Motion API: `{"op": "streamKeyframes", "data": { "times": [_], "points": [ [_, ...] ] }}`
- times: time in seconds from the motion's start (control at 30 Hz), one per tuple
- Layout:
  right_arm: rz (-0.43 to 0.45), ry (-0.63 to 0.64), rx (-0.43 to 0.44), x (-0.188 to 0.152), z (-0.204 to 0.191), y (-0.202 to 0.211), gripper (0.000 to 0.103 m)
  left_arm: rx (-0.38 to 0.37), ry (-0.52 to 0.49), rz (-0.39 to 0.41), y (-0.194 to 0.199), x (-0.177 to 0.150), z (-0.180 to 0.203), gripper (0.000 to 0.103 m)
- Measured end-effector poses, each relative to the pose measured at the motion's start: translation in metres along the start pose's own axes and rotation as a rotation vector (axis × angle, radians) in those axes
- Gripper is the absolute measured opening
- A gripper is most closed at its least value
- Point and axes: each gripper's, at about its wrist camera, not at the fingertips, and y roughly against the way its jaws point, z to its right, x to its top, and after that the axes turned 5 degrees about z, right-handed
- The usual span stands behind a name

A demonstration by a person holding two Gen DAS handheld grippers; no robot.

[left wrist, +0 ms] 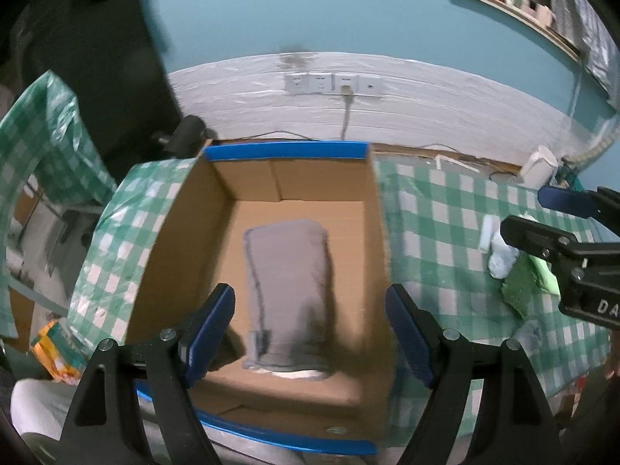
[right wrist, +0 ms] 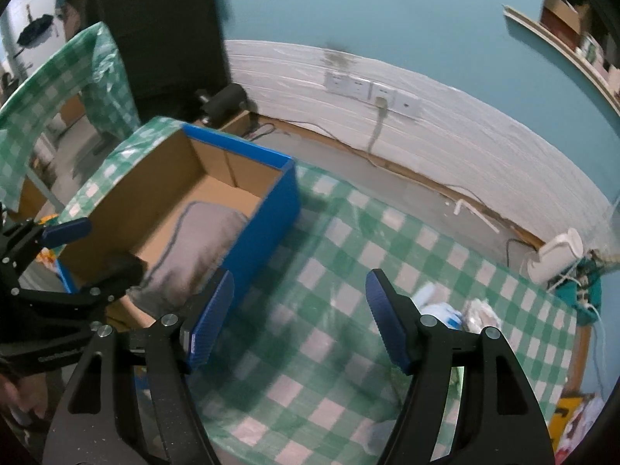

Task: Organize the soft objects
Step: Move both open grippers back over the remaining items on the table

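A folded grey towel (left wrist: 288, 294) lies inside an open cardboard box (left wrist: 372, 201) with blue outer sides; both also show in the right wrist view, towel (right wrist: 193, 244) and box (right wrist: 267, 209). My left gripper (left wrist: 310, 333) is open and empty, just above the box's near end. My right gripper (right wrist: 300, 317) is open and empty above the checked cloth, right of the box; it also shows in the left wrist view (left wrist: 542, 213). A light blue soft item (left wrist: 502, 259) and a green cloth (left wrist: 523, 283) lie on the table to the right. The blue item also shows in the right wrist view (right wrist: 438, 306).
The table has a green and white checked cloth (right wrist: 348, 232). A white wall with sockets (left wrist: 333, 83) runs behind it. A white device (right wrist: 554, 259) with cables stands at the far right corner. A black cabinet (right wrist: 162, 31) stands at the back left.
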Motion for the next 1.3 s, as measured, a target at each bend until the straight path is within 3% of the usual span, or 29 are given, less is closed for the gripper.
{"op": "streamKeyframes", "data": {
  "times": [0.7,1.03,1.3],
  "points": [
    [-0.021,-0.178,-0.114,-0.055,0.117,0.027,0.070,-0.109,-0.167,-0.046,-0.012,-0.004,0.109,0.082],
    [-0.064,-0.224,-0.189,-0.088,0.168,0.014,0.070,-0.130,-0.217,-0.113,-0.040,-0.010,0.153,0.082],
    [-0.117,-0.256,-0.191,-0.116,0.195,-0.006,0.070,-0.135,-0.243,-0.171,-0.067,-0.015,0.177,0.082]
  ]
}}
